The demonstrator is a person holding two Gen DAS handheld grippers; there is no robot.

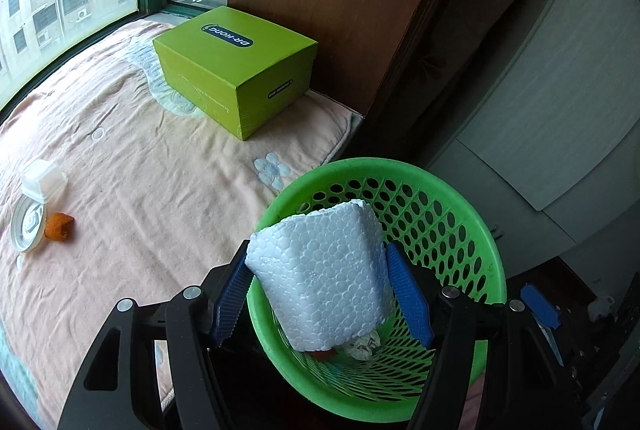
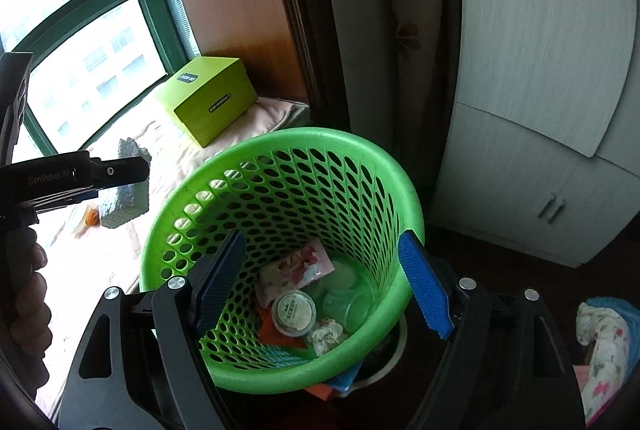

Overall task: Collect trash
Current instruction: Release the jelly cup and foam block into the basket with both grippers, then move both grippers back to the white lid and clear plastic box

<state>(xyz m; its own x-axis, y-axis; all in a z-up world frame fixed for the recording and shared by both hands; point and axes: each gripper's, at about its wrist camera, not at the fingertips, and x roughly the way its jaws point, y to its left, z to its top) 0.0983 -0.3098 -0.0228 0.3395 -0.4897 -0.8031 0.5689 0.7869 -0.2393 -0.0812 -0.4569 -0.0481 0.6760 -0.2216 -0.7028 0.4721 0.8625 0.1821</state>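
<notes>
gripping a white foam block (image 1: 320,274) between both blue pads, left claw (image 1: 326,294) about half open, block hanging above the green basket (image 1: 460,198) rim. straddling that basket's near rim, right claw (image 2: 324,286) wide and empty, one finger inside, one outside. below and ahead of the right claw, inside the basket: pink wrapper (image 2: 296,266), lidded cup (image 2: 293,311), crumpled tissue (image 2: 327,335). far left of the left claw, on the bed (image 1: 140,190): orange peel (image 1: 59,226), round lid (image 1: 26,224), clear tub (image 1: 43,180). beyond, green box (image 1: 236,70).
</notes>
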